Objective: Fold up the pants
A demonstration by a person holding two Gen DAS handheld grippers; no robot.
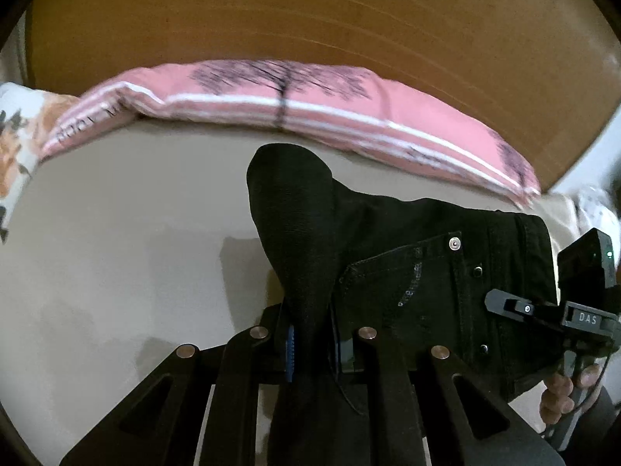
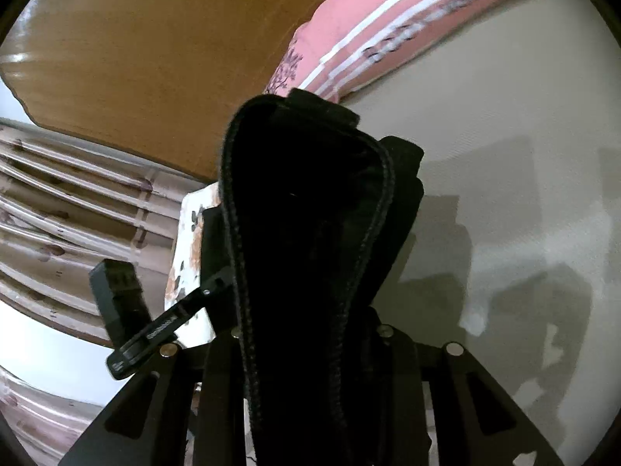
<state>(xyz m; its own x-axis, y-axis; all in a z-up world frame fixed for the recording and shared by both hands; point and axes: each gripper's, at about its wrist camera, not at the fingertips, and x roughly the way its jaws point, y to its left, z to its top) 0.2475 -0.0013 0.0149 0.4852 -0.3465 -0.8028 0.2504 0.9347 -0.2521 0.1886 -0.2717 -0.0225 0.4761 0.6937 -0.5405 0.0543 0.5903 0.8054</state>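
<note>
The right tongs (image 2: 310,349) pinch a bunched fold of black pants (image 2: 310,213) above the beige bedsheet (image 2: 504,174).

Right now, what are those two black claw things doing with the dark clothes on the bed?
A person is folding black pants on a beige bed sheet. The left gripper is shut on a bunched part of the pants, and the right gripper is shut on a thick seamed edge. Both hold the fabric up off the sheet. A pink pillow lies by the wooden headboard.
</note>
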